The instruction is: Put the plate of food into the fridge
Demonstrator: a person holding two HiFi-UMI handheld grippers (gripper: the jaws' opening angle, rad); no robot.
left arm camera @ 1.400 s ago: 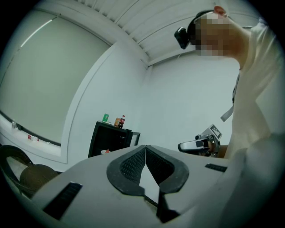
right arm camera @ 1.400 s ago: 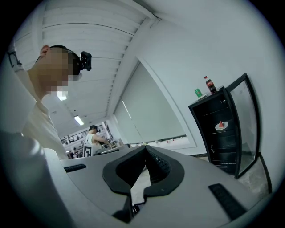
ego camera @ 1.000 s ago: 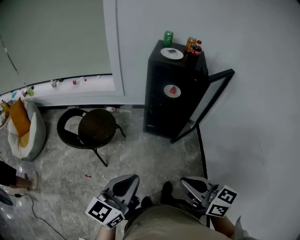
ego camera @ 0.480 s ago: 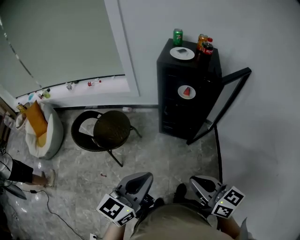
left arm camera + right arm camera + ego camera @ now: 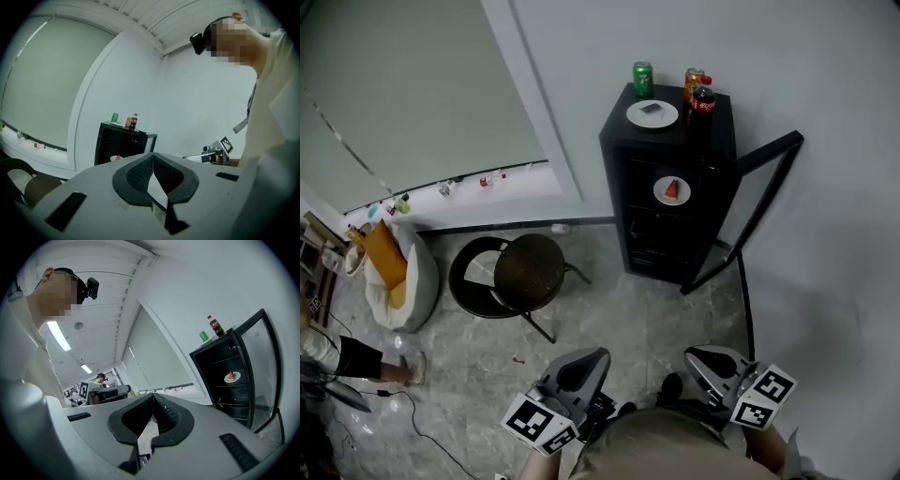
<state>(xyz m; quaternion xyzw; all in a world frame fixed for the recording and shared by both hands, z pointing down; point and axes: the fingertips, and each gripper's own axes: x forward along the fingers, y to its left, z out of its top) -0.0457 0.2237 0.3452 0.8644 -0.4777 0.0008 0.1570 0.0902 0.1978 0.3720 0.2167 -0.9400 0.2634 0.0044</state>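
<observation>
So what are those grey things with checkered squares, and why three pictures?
They are tongs that a person holds, one in each hand: the left tongs and the right tongs. One picture comes from a camera on the person's head, looking down. The other two come from cameras riding on the tongs. Both tongs are shut and hold nothing. Ahead stands a fridge, door open, with a plate of red food inside; a second plate, a can and bottles sit on top.
</observation>
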